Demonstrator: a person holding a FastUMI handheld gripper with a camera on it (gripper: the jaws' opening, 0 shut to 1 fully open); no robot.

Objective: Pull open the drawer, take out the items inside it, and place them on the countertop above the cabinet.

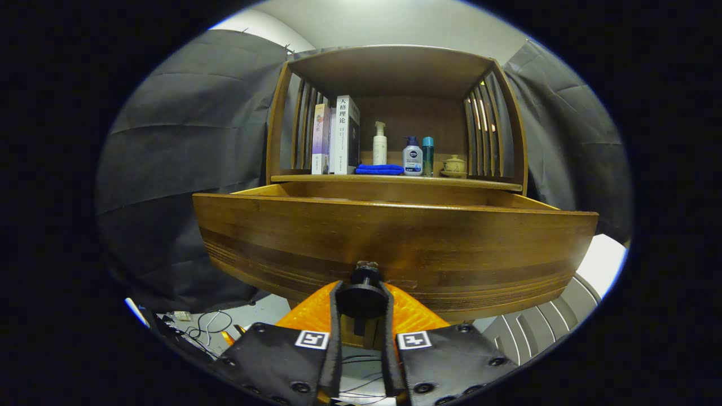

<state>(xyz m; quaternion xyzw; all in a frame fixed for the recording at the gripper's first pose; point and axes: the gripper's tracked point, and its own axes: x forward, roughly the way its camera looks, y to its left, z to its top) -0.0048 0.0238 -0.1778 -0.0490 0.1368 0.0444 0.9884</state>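
The wooden drawer (395, 242) stands pulled out of the cabinet toward me, its broad front panel right ahead of the fingers. My gripper (361, 299) is shut on the drawer's black round knob (362, 298), one orange finger (316, 313) pressing each side of it. The drawer's inside is hidden behind the front panel from this low angle. Above the drawer runs the countertop (479, 181), the floor of an open wooden shelf unit.
On the countertop stand two books (337, 135), a folded blue cloth (379, 168), a white pump bottle (380, 144), a white-and-blue bottle (413, 157), a teal bottle (428, 154) and a small ceramic pot (454, 165). Cables (206, 327) lie on the floor below left.
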